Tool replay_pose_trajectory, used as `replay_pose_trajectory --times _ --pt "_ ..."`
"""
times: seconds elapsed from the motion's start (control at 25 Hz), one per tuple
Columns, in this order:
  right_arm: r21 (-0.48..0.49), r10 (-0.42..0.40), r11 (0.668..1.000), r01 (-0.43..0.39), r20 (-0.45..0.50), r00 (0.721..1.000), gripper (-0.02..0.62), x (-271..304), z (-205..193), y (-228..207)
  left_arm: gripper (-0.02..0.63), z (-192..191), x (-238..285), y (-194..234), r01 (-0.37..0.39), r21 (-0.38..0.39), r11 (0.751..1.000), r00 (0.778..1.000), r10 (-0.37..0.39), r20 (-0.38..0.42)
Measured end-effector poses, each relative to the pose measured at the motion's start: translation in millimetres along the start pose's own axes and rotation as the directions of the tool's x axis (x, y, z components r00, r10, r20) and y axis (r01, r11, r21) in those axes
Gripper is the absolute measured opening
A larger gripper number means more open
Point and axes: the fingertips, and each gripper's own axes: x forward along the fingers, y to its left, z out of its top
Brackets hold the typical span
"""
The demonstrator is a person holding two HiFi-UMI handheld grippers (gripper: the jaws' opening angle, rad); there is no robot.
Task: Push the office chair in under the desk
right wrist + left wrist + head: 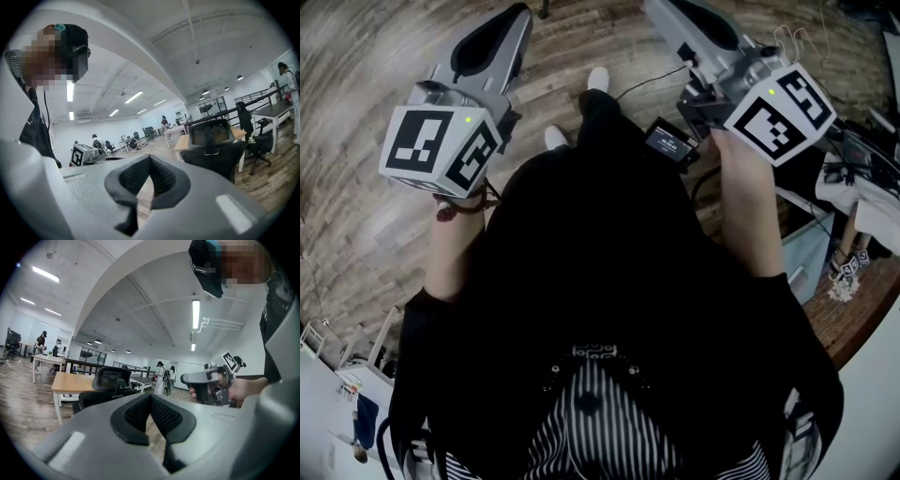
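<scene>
A black office chair (108, 386) with a headrest stands some way ahead of me, in front of a wooden-topped desk (70, 380) on white legs. The right gripper view shows the same chair (216, 147) to the right of centre, with the desk (183, 142) behind it. My left gripper (151, 405) is shut with nothing between its black pads. My right gripper (149, 162) is shut and empty too. In the head view both grippers (523, 13) (654, 6) are held out in front of my body above the wooden floor, apart from the chair.
Several more desks, chairs and people stand far back in the office (163, 377). A black box with a cable (670, 141) hangs at my right side. A wooden table edge (862, 305) with cluttered items lies to my right.
</scene>
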Motion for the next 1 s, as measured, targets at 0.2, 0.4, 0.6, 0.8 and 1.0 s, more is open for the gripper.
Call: replay_pose_trajectory --times 0.2,0.4,0.6,0.8,1.0 --pt "0.004 0.023 1.0 -0.023 0.028 0.999 0.0 2 8 -21 0.002 4 19 1 -0.018 0.018 1.0 1.0 0.018 0.003" --pt "-0.007 0.052 0.999 -0.052 0.055 0.997 0.0 7 26 -49 0.002 15 53 0 -0.017 0.043 0.999 1.0 0.017 0.001" --pt "-0.015 0.057 0.998 -0.056 0.048 0.997 0.0 24 35 -72 0.002 22 80 16 -0.016 0.046 0.999 1.0 0.015 0.014" --pt "-0.01 0.075 0.997 -0.075 0.046 0.996 0.0 24 57 -108 0.002 41 123 16 -0.028 0.048 0.998 1.0 0.027 0.013" --pt "-0.023 0.107 0.994 -0.106 0.045 0.993 0.0 26 78 -144 0.002 53 163 14 -0.033 0.064 0.997 0.999 0.032 0.006"
